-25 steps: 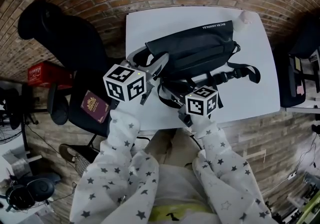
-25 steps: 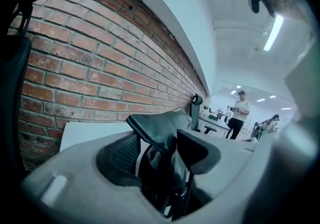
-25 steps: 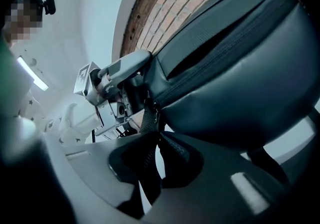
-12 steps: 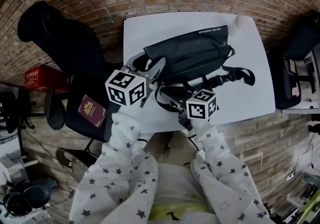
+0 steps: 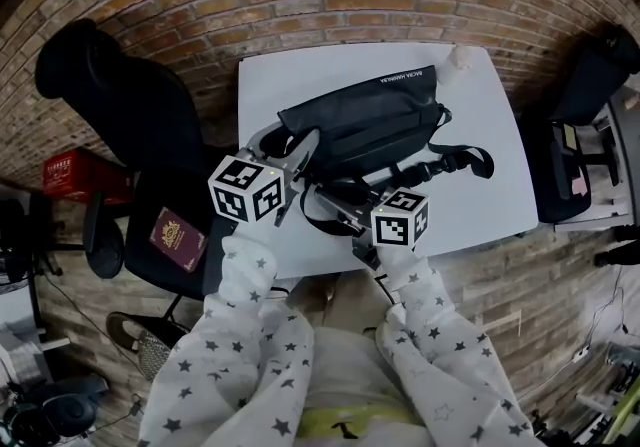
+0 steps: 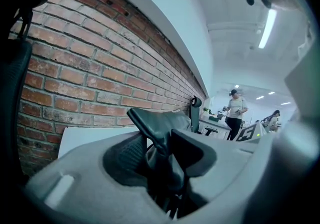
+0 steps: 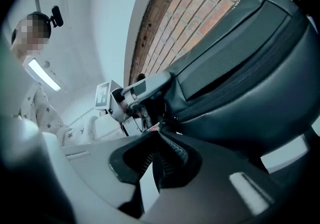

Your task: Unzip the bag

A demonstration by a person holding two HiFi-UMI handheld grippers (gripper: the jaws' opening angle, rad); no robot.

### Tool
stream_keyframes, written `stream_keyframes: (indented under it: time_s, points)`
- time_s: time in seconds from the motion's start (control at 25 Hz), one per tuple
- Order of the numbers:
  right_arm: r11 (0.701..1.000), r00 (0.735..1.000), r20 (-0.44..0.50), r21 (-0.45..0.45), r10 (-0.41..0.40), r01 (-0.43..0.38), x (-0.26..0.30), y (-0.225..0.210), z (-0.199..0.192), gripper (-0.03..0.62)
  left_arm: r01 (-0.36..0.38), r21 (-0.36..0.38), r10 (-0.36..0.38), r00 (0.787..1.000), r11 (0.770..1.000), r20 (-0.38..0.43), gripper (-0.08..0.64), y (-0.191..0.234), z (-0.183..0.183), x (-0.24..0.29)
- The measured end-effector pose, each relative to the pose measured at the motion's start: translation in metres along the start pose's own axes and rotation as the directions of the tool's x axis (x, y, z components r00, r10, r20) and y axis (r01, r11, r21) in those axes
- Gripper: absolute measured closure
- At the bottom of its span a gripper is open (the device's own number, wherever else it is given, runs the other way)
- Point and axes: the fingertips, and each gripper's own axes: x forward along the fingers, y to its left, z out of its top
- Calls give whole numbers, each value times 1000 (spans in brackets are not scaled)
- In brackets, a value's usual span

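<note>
A black bag lies across the white table, its strap trailing to the right. My left gripper is at the bag's left end. In the left gripper view its jaws have just been closing, and the left gripper pinches a fold of the bag. My right gripper sits at the bag's near side, close to the left one. In the right gripper view its jaws have just been closing, and the right gripper is nearly together on a small zipper pull, mostly hidden, under the bag.
A black office chair stands left of the table, with a maroon booklet on a seat. A red box lies on the floor. A small white object sits at the table's far right corner. Brick wall behind.
The left jaws have narrowed onto the bag's left end. The right gripper has risen a little at the bag's near side. The head view has shifted slightly.
</note>
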Motion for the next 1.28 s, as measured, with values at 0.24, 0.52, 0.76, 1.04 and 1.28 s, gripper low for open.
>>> stream_keyframes:
  time_s: [0.24,0.52,0.76,1.04,1.28]
  points:
    - [1000,999,32,12,24,-24,-6,-3,7,572,-6,8,6,1000,1000,6,414,-1,0,1]
    - [997,997,37,32,66,-67,-15,-9,20,572,-44,5,44,999,999,11,417,1,-1,0]
    - [994,995,16,40,99,-99,-21,-15,24,572,-63,-9,63,998,998,24,420,-1,-1,3]
    - [992,993,12,47,118,-118,-29,-23,27,572,-78,-4,78,997,997,25,422,-3,-3,5]
    - [992,993,14,47,116,-116,-31,-26,30,572,-102,-3,102,994,995,26,422,4,-2,1]
